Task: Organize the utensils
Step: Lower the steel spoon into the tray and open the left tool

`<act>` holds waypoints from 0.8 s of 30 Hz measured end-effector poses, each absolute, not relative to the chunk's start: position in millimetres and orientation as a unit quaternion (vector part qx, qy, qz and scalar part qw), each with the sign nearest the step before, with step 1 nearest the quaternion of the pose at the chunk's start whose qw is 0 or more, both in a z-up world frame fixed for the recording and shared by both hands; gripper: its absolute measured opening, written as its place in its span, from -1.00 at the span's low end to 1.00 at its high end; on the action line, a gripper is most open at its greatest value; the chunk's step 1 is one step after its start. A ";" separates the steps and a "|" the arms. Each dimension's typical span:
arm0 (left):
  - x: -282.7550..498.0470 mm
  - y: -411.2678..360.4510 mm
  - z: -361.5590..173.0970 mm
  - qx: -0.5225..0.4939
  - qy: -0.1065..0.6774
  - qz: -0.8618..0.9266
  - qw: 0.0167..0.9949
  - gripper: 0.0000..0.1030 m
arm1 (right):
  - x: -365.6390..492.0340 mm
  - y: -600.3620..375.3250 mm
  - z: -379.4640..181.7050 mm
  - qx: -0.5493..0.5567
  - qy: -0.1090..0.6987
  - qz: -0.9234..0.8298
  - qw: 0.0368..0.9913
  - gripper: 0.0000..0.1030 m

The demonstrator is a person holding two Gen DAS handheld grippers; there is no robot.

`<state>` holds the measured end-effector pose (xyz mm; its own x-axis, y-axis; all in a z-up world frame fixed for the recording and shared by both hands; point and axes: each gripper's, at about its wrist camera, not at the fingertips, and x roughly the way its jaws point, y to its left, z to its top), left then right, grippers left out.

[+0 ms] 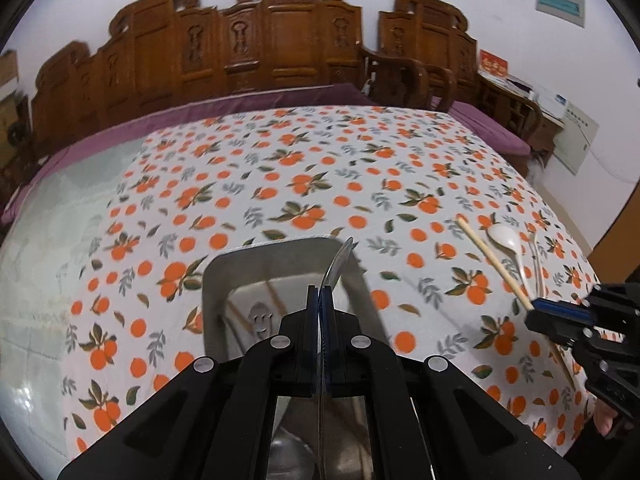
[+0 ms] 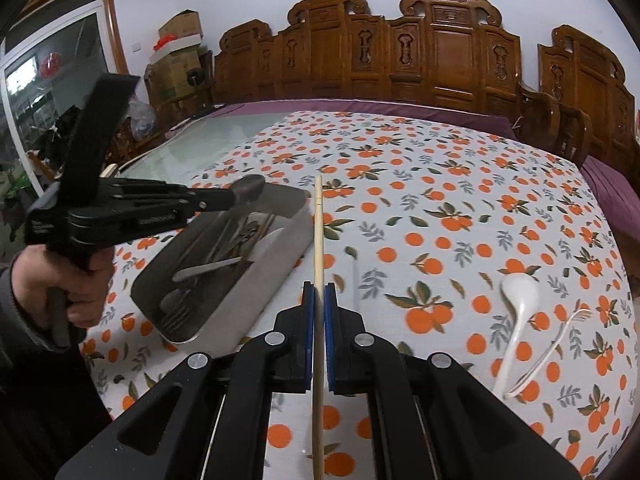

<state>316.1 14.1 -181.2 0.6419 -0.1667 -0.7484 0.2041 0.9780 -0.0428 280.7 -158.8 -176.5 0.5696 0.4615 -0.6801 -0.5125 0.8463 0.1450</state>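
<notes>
A worktop [image 2: 460,184] spread with an orange-print cloth fills both views, backed on its far side by carved wooden chairs [image 2: 436,52]; at far left the cloth ends and a bare glass surface shows.

On the cloth, left of centre in the right wrist view, sits a rectangular metal tray [image 2: 256,284]. Inside it lie a fork [image 2: 176,314], a flat-handled piece of cutlery [image 2: 208,268] and what look like chopsticks, with a pale object at the tray's far-right inner side that is too blurred to name. In the left wrist view the tray [image 1: 224,276] is half hidden behind the tool, and only a cut-out handle and stick-like shapes show.

The left tool [image 1: 320,292], gripped by a person's hand [image 2: 76,284], is pinched shut on a metal spoon [image 1: 340,258] held just above the tray's far end; seen edge-on, the spoon's handle runs down between the jaws and out of frame.

The right tool [image 2: 319,288] is clamped on a single wooden chopstick [image 2: 318,232], which points away toward the far side just right of the tray; its near end is cut off at the frame's bottom.

To the right on the cloth lie a white spoon [image 2: 518,300] and, just beside it, a thin white plastic fork [image 2: 552,344], its tines motion-blurred.
</notes>
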 end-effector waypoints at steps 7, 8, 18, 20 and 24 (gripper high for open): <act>319.2 26.9 -199.6 0.017 0.430 -0.087 0.899 -0.98 | 275.1 -150.0 -176.7 -0.039 0.372 0.275 0.886 -0.88; 319.6 28.3 -201.6 0.015 0.433 -0.086 0.897 -0.98 | 274.8 -149.7 -176.9 -0.039 0.372 0.275 0.886 -0.88; 324.8 39.2 -214.1 -0.004 0.456 -0.069 0.887 -0.98 | 274.5 -147.7 -177.8 -0.040 0.373 0.275 0.885 -0.88; 324.5 40.7 -214.0 -0.005 0.457 -0.069 0.887 -0.98 | 273.7 -145.4 -177.3 -0.039 0.372 0.276 0.885 -0.88; 320.6 43.4 -207.2 -0.006 0.446 -0.069 0.892 -0.98 | 275.1 -139.4 -176.6 -0.036 0.373 0.279 0.884 -0.88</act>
